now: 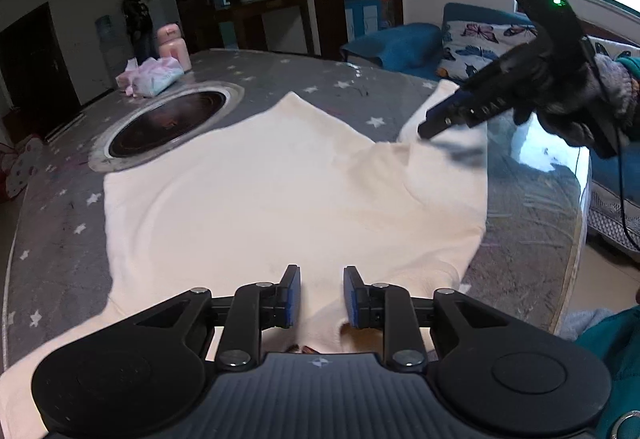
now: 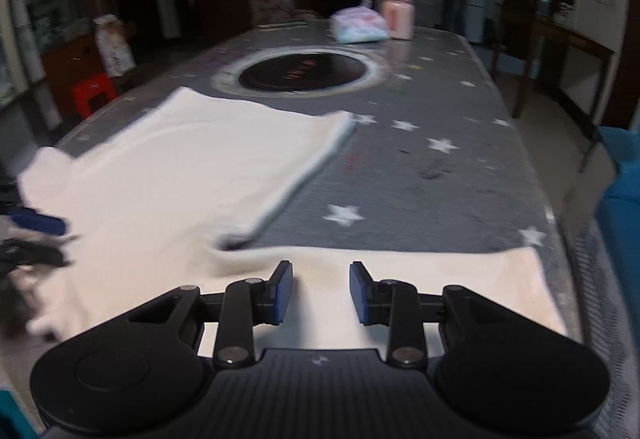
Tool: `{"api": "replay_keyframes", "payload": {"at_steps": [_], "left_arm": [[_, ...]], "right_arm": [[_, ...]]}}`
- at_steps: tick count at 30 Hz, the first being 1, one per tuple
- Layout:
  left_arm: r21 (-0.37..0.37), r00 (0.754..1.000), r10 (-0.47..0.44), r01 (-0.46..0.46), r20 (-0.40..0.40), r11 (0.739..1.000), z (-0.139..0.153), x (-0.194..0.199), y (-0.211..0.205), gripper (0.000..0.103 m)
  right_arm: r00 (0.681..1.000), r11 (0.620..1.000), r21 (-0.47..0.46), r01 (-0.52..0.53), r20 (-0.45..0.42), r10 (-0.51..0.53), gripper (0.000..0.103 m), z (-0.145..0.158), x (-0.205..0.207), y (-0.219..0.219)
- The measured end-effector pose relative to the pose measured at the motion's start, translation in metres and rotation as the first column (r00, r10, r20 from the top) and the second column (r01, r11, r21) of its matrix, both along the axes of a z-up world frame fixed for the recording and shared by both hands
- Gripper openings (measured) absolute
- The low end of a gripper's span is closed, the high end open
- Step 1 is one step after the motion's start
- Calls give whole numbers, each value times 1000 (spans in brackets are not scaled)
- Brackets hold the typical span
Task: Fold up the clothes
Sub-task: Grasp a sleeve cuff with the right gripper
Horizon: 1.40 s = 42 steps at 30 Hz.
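A cream long-sleeved top [image 1: 260, 199] lies spread flat on the grey star-patterned table [image 1: 60, 239]. My left gripper [image 1: 322, 297] is open and empty, hovering over the top's near edge by the collar. My right gripper [image 2: 320, 293] is open and empty above the top's sleeve [image 2: 440, 279]; in the left wrist view it [image 1: 430, 125] hovers just over the right sleeve [image 1: 444, 175]. The top's body [image 2: 180, 167] stretches to the left in the right wrist view. The left gripper shows blurred at the left edge there [image 2: 36, 227].
A round black hotplate [image 1: 164, 123] is set into the table beyond the top. A pink bottle [image 1: 174, 47] and a pastel packet [image 1: 150, 77] stand at the far end. A blue sofa [image 1: 400, 43] is on the right. A person [image 1: 136, 19] stands far off.
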<state>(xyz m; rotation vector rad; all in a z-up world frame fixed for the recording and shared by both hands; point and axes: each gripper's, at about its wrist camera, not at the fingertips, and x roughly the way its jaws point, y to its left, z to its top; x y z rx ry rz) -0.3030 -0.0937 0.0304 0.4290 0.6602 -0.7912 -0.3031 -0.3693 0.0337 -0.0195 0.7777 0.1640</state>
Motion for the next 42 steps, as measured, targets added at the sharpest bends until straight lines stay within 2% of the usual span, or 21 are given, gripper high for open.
{"api": "replay_keyframes", "payload": {"at_steps": [9,15,18,21,23,26,29,34,36,42], "left_arm": [[-41,998,-13,10,-67,999,-7,-3,-10,26],[-60,994,-67,62,-89,996,-7,-5,-30,26],[-57,992,-90,84,-92,995,-8,-4,-38,26],[-58,990,-106,100,-96,993,-9,-4,-44,27],[-55,988,-117,112,-98,992,-10,-5,-46,32],[-46,987,-129,125,-96,991,-9,-8,-44,34],[-58,986,-122,116,-116,992,-9,-7,-41,34],[-104,981,-107,90,-164,990,-2,-2,-29,35],[-112,983,-103,86,-149,990,6,-1,-26,41],[-133,991,-66,51,-112,990,21,7,-26,44]], "right_arm": [[989,987,-58,151,-1,-151,31,-8,-6,-44],[971,964,-121,238,7,-238,31,-6,-3,-64],[980,978,-71,196,37,-194,31,7,-1,-55],[994,996,-25,91,57,-89,31,17,5,-33],[998,1000,-5,0,65,1,31,21,12,-14],[988,990,-16,-143,62,144,30,20,30,24],[978,978,-36,-205,41,207,30,12,48,49],[978,976,-60,-209,-19,209,30,-10,75,63],[985,983,-63,-171,-6,171,30,-8,76,54],[999,995,-97,-24,35,28,30,8,40,4]]}}
